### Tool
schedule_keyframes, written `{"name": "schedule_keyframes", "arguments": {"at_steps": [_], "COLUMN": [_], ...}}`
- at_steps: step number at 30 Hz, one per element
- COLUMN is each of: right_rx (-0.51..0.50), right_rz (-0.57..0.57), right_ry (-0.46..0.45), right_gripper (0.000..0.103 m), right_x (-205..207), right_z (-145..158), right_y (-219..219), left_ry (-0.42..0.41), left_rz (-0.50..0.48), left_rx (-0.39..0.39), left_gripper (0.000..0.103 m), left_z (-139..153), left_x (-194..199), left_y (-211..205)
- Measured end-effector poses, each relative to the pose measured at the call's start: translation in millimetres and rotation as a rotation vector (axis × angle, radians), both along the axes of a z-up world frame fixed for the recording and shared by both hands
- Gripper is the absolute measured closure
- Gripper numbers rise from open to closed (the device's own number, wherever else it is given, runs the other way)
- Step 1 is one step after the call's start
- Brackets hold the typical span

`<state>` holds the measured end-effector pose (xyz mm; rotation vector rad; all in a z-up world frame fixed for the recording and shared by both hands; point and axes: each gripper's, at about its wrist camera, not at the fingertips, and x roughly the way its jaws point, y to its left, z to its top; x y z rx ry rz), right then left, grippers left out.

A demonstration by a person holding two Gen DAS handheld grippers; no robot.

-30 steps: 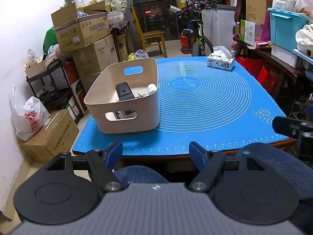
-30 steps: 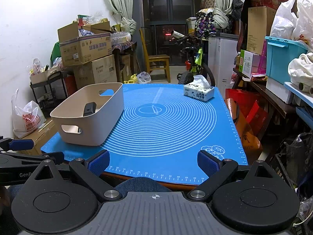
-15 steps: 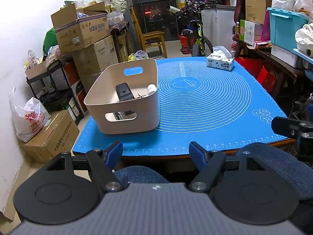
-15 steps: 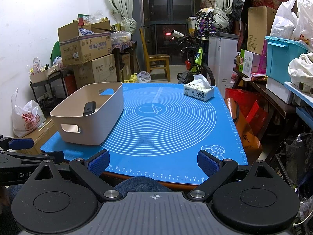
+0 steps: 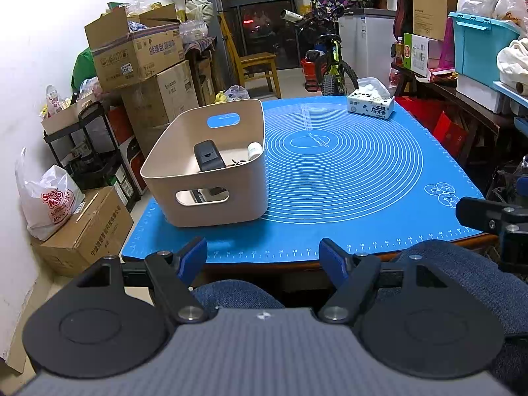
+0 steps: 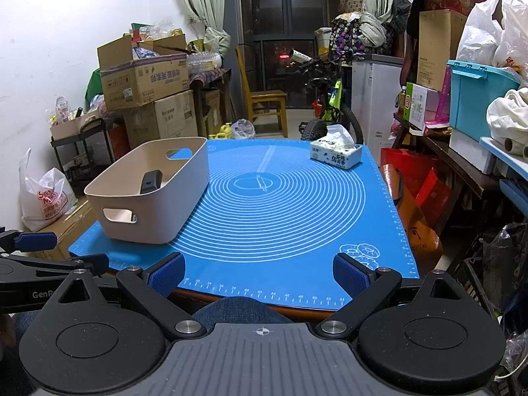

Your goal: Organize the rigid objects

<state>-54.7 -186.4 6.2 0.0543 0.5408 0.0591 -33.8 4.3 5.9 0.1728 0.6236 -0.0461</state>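
Nearest the cameras, almost nothing has changed over the last second. The left hand-held gripper hangs low over the person's lap, short of the desk's front edge, with its jaws spread wide and nothing between the blue pads. The right hand-held gripper sits the same way, released and empty, its jaws apart above the knees. Each shows at the edge of the other's view, so they rest side by side, and neither has advanced toward the desk. That stillness reads as a pause or an end rather than a reach in progress.

Just ahead of both begins the blue mat that covers the desk, and the stretch directly in front of the right hand-held gripper carries no loose object. Ahead and to the left of the left hand-held gripper stands the beige bin, near the mat's left front corner. Inside it leans a black device, with a small white bottle against the right-hand wall; some smaller items lie between them, too small to name. These look like the rigid objects of the task, already gathered in the bin.

Farther off, ahead and to the right near the desk's far edge, sits a tissue pack, well apart from the bin. It is soft goods, so it probably is not meant to go in. On that judgement the sorting appears finished or nearly so, with nothing rigid left out on the mat.
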Motion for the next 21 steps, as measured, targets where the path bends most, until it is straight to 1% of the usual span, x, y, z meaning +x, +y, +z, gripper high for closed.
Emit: {"name": "schedule_keyframes", "arguments": {"at_steps": [21], "right_rx": [0.001], "right_rz": [0.001], "right_ry": [0.003], "right_gripper": [0.007], "right_x": [-0.6], "right_z": [-2.2], "right_y": [1.2], "left_ry": [0.002], "left_rz": [-0.004], "left_rx": [0.003], "left_gripper": [0.028], "left_z": [-0.8], "left_x": [0.1], "left_y": [-2.0]}}
